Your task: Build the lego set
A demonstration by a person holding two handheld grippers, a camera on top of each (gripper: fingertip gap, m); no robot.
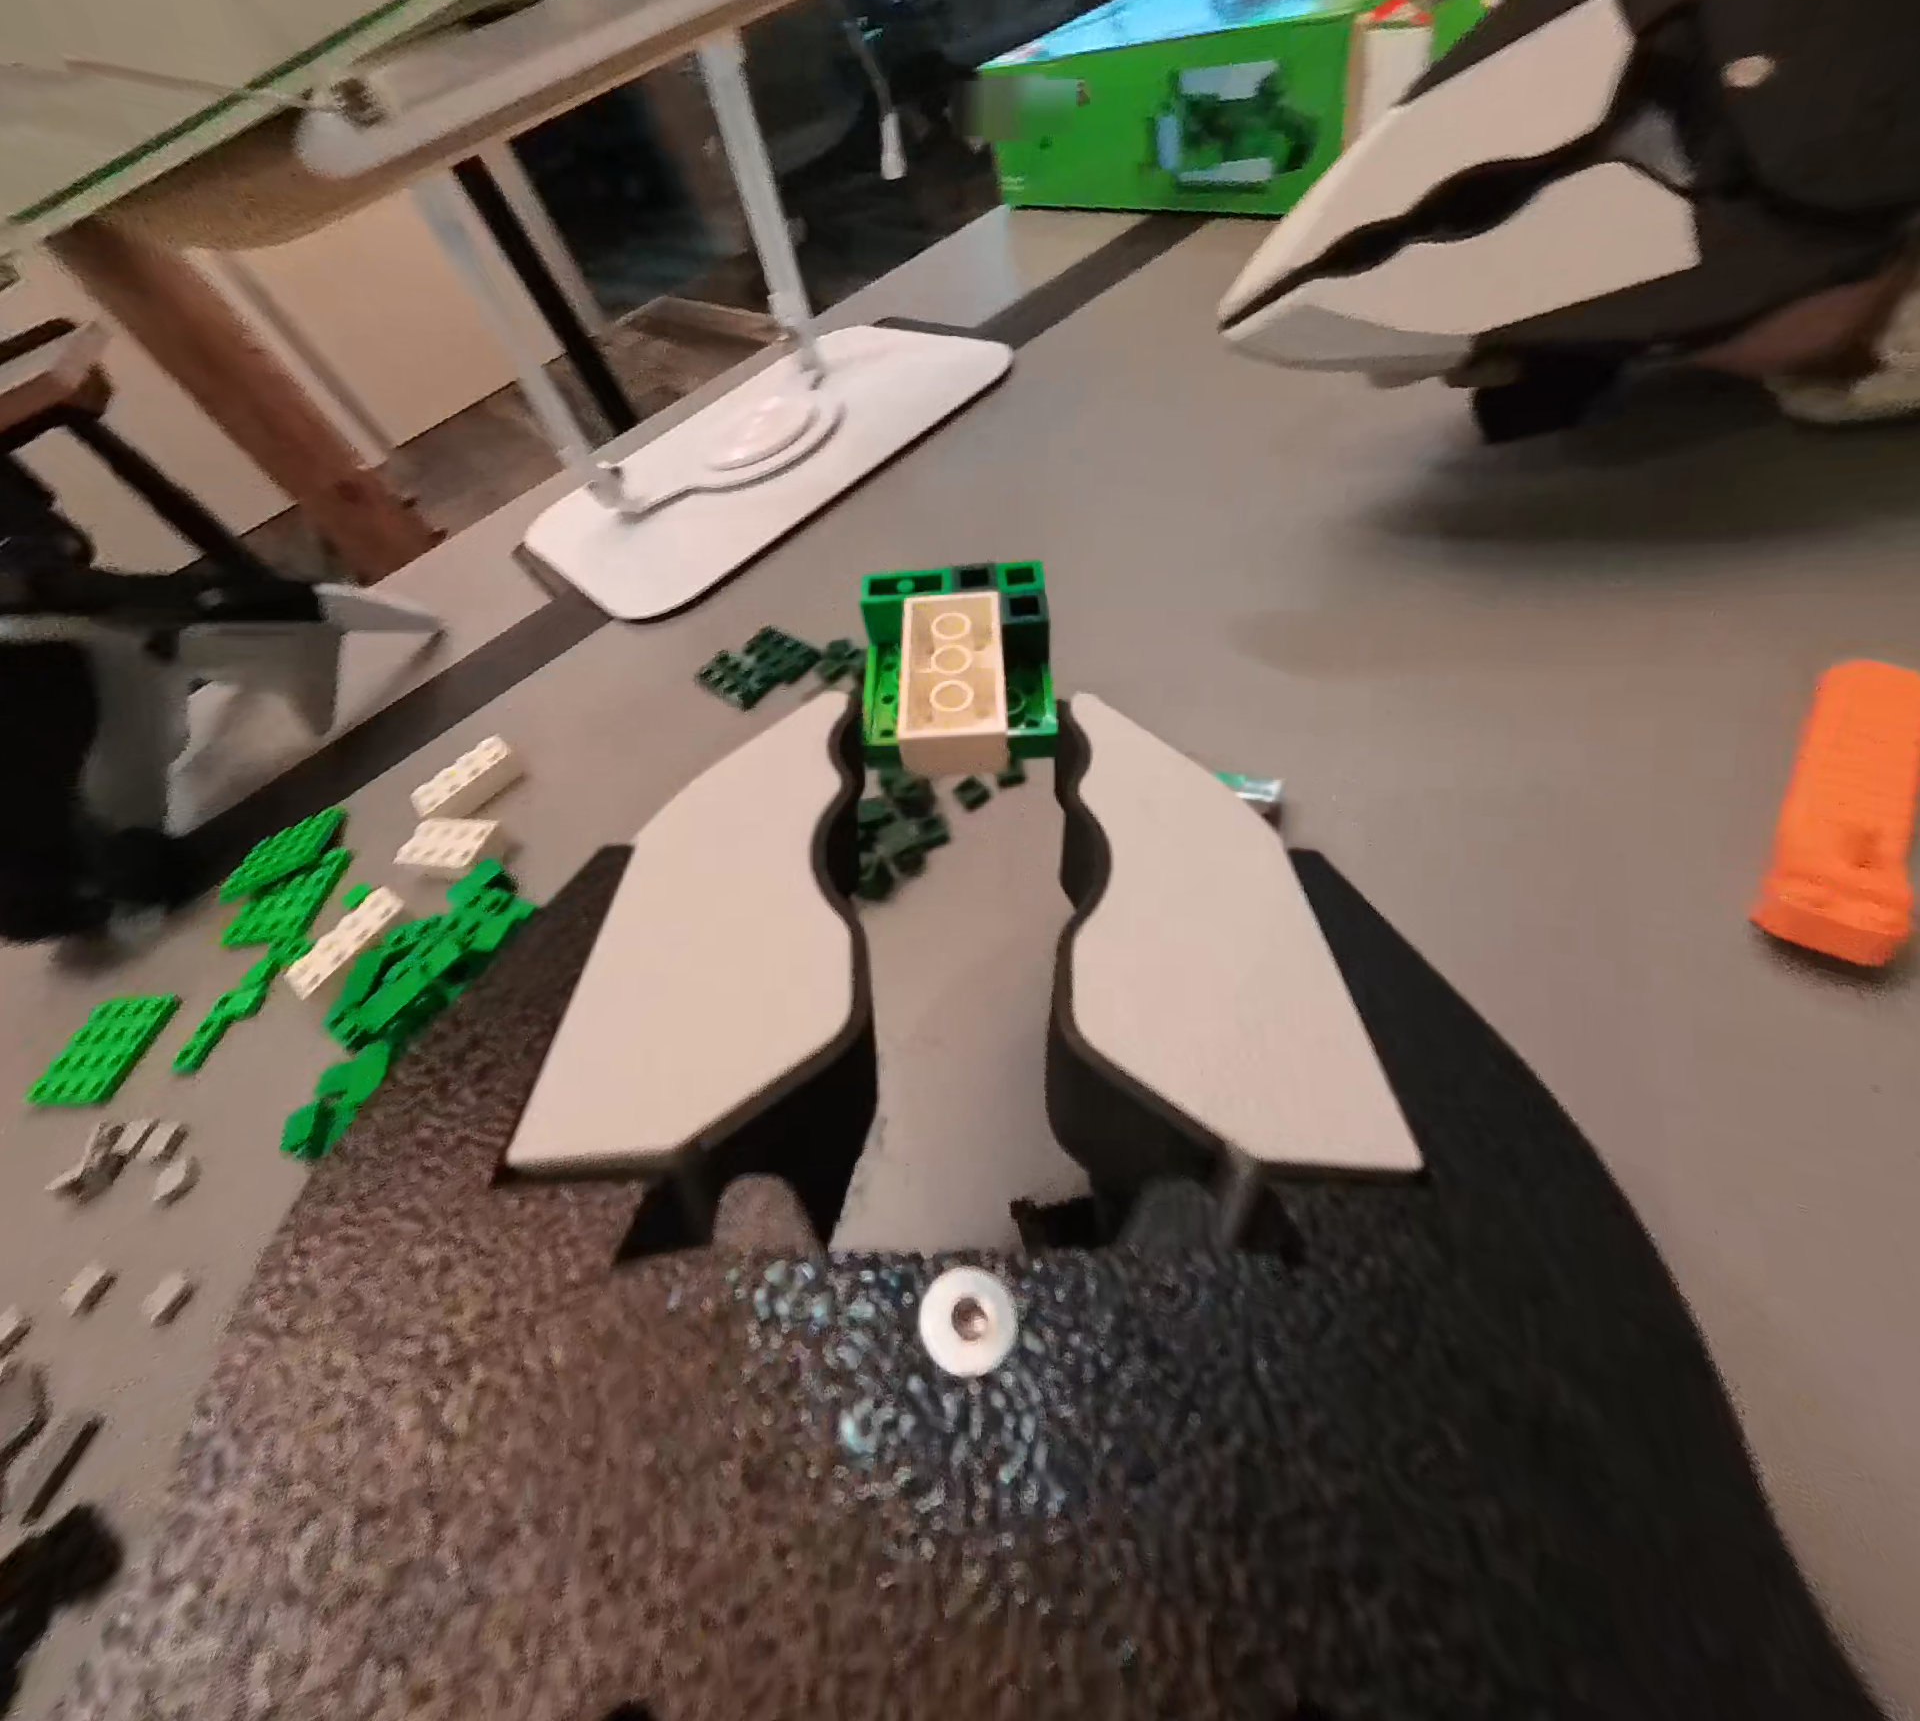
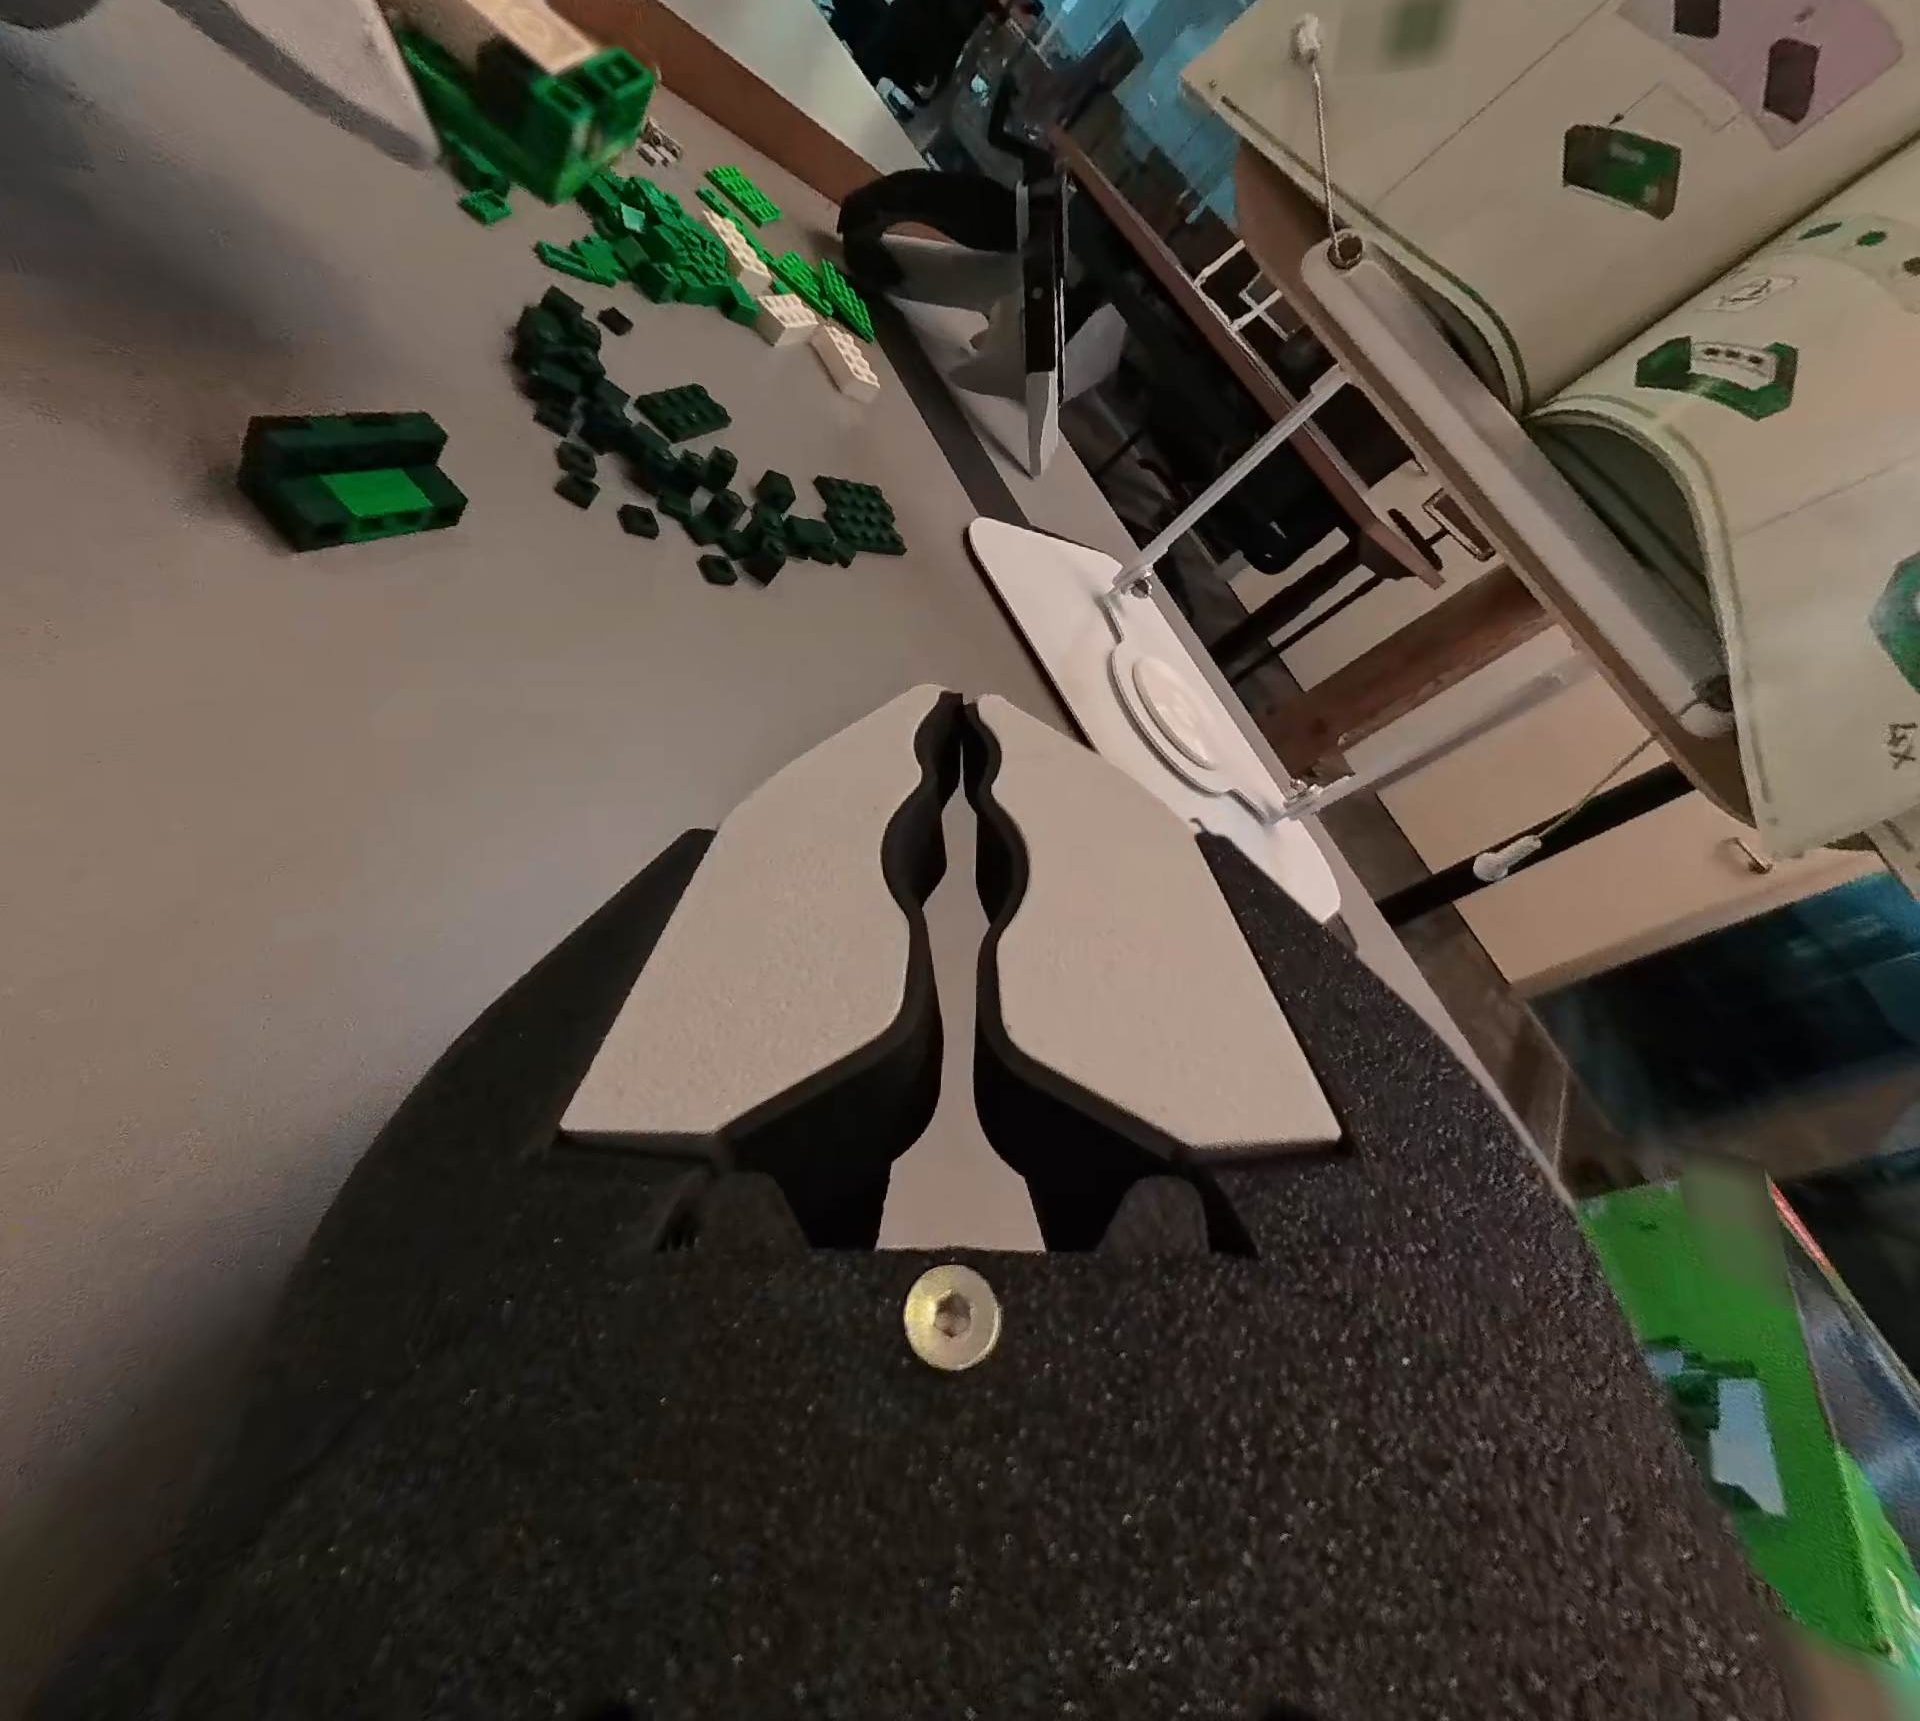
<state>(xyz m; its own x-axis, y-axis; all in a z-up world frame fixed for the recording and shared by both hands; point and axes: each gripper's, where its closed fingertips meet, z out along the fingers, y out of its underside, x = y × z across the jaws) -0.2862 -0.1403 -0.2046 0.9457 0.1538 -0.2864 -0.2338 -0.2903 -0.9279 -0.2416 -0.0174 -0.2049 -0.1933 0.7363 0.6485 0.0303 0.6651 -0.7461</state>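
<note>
My left gripper (image 1: 961,721) is shut on a small Lego assembly (image 1: 956,663), a bright green base with dark green bricks at the back and a white brick on top. The right wrist view shows this assembly (image 2: 540,92) held above the table at the top left. My right gripper (image 2: 961,707) is shut and empty over the grey table; it also shows at the upper right of the left wrist view (image 1: 1247,310). A second dark green assembly (image 2: 353,476) sits on the table to the left of my right gripper.
Loose dark green pieces (image 2: 675,466), bright green plates (image 1: 395,954), white bricks (image 1: 468,772) and small grey pieces (image 1: 125,1152) lie on the table (image 1: 1351,632). An open instruction booklet (image 2: 1662,237) rests on a white stand (image 1: 769,445). A green box (image 1: 1174,102) and an orange tool (image 1: 1844,819) lie to the right.
</note>
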